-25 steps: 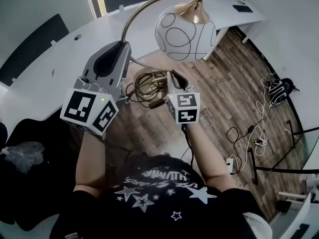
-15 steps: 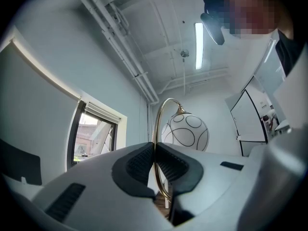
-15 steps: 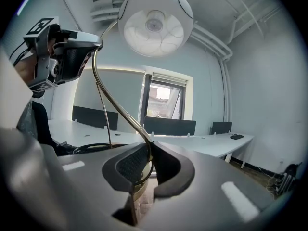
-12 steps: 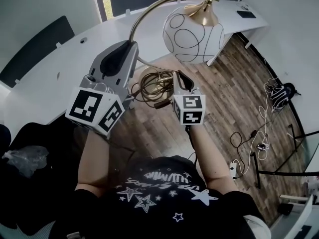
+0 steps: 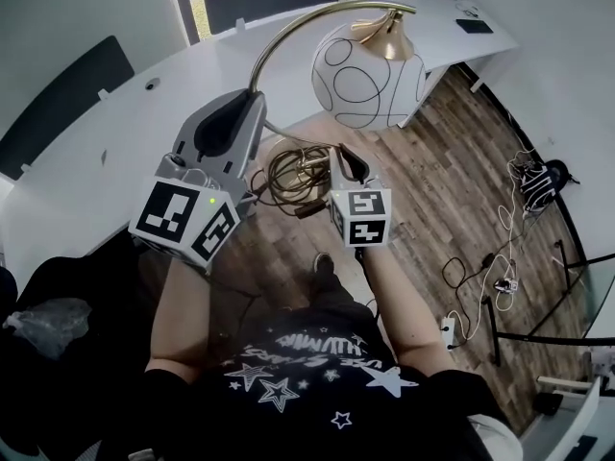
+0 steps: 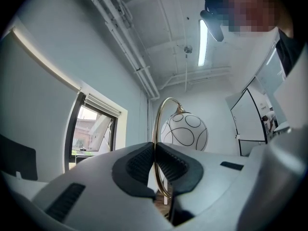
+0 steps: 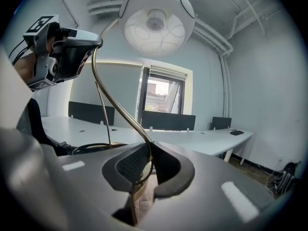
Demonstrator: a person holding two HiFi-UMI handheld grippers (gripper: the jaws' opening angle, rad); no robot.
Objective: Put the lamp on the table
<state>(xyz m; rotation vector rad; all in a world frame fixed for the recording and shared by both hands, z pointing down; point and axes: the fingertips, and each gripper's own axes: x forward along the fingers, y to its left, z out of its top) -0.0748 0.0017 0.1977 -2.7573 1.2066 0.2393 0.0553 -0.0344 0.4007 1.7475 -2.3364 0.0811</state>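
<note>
I hold the lamp in the air over the wooden floor, just in front of the white table [image 5: 106, 142]. Its white globe [image 5: 365, 75] with black ring lines hangs from a curved brass stem [image 5: 288, 35]. My left gripper [image 5: 252, 99] is shut on the upper stem [image 6: 156, 124], and the globe [image 6: 185, 131] shows beyond the jaws. My right gripper [image 5: 338, 157] is shut on the lower stem [image 7: 115, 105], above the brass base and the coiled black cord [image 5: 288, 166]. From below, the right gripper view shows the globe [image 7: 154, 25] and the left gripper [image 7: 94, 42].
The long white table [image 7: 192, 138] curves along the window wall, with dark panels [image 5: 62, 94] behind it. Loose cables and a power strip [image 5: 480, 277] lie on the floor at right. A black chair with a plastic bag [image 5: 38, 320] stands at lower left.
Both grippers keep their grip on the stem. The lamp sits slightly further right in the head view, and a foot now shows under the right gripper.
</note>
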